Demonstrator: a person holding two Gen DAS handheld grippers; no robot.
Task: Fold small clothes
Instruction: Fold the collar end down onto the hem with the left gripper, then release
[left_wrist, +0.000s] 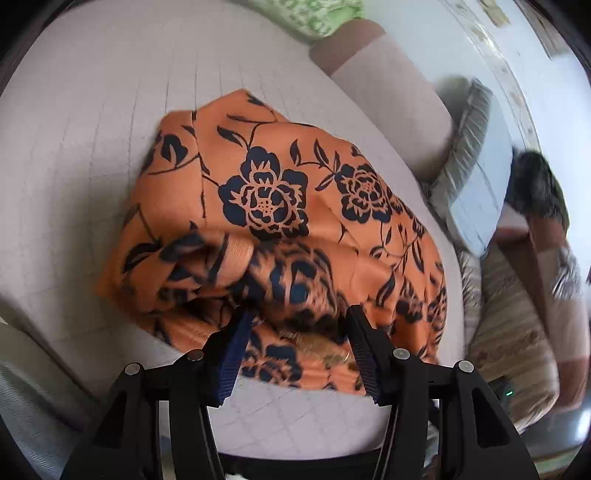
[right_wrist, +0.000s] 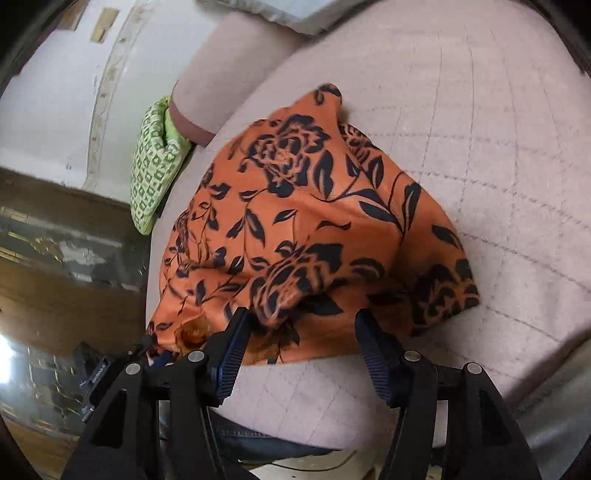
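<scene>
both tongs gape, unloaded; orange floral garment bunched on cushion, long axis unclear.

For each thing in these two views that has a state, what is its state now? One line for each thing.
Orange cloth: folded over, bunched and rumpled at the near edge, lying on the quilted cushion.
Left gripper: jaws open, near edge of cloth between them, not pinched.
Right gripper: jaws open, over near edge of cloth, not pinched.
Green pillow: leaning against the armrest.
</scene>
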